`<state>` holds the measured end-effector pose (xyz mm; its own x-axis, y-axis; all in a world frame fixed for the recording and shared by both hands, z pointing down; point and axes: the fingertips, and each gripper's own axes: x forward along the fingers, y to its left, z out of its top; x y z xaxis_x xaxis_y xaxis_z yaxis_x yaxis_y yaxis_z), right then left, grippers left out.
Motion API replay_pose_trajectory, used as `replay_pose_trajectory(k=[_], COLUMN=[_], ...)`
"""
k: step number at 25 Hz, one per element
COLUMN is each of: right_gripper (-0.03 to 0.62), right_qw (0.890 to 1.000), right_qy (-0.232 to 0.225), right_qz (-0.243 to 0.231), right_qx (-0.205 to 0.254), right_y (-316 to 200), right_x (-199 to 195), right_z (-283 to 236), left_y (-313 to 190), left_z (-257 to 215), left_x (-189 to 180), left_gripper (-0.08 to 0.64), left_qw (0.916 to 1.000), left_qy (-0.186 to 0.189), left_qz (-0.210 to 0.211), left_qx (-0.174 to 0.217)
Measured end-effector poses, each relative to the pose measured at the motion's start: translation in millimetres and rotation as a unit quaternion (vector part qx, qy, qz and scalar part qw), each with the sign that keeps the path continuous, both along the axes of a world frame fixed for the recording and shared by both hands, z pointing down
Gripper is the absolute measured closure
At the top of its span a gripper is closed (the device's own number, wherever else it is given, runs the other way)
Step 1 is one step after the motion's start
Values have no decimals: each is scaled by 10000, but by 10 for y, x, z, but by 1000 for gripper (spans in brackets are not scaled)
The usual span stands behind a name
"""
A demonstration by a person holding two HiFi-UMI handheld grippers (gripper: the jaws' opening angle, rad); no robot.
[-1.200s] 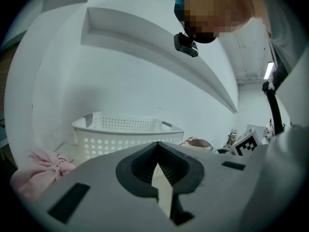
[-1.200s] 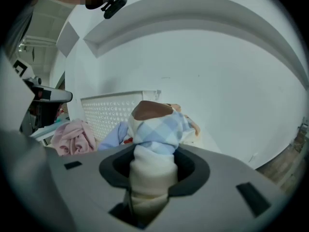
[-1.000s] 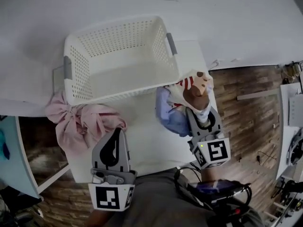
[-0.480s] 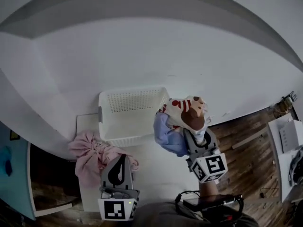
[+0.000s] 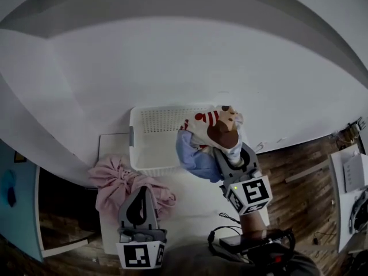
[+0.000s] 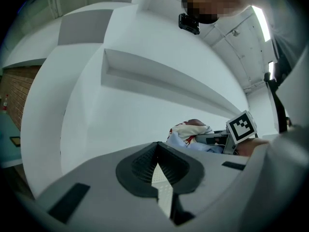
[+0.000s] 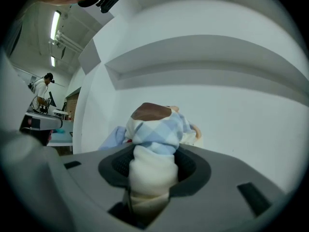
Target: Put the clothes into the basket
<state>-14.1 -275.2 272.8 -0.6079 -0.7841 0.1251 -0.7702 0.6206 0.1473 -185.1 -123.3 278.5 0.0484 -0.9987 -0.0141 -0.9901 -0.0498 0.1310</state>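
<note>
Clothes [image 5: 207, 140] are hanging bunched in the right tongs [image 5: 230, 154]: cream cloth, pale-blue check, a red-striped piece and a brown patch, all gathered into one bundle. In the right gripper view a thick roll of the cream fabric [image 7: 150, 170] is filling the gap between the two dark pads, which are pressing on it from both sides. The jaws have just been easing slightly wider, with the cloth between them. From the head view the bundle is overlapping the right-hand end of the white perforated basket [image 5: 161, 119]. Whether it is hanging above the rim or already dipping inside cannot be told.

The basket is standing on the white bench [image 5: 184, 211], close to the white wall [image 5: 190, 56]. A pink garment [image 5: 121, 186] is lying crumpled at the bench's left edge, just beside the basket's near left corner, and partly drooping over the side.

The left tongs [image 5: 142, 191] are hovering over the near part of the bench, just right of the pink garment, and pointing toward the basket. In the left gripper view their pad tips are meeting, with nothing between them. The right tongs and the bundle are showing off to the right in that view.

Wooden floor [image 5: 299, 171] is showing to the right of the bench.
</note>
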Motion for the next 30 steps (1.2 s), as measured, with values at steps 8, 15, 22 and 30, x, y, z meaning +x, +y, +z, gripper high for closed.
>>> replay_pose_trajectory(k=[8, 15, 22, 30], right_gripper=[351, 279, 284, 335], right_qw=[9959, 9907, 9903, 9941], right_qy=[729, 1098, 1088, 804], right_qz=[-261, -519, -583, -546], right_qx=[-477, -609, -637, -488], right_y=[-253, -391, -284, 39], right_x=[14, -276, -312, -191], right_z=[169, 419, 451, 318], left_y=[-169, -368, -354, -138], left_z=[-93, 283, 272, 67], left_x=[115, -105, -98, 9], left_gripper=[551, 551, 551, 551], left_qw=[9997, 9982, 9985, 9995], left_qy=[84, 330, 344, 202], left_qz=[-164, -180, -107, -36], left_qx=[-167, -473, -406, -225])
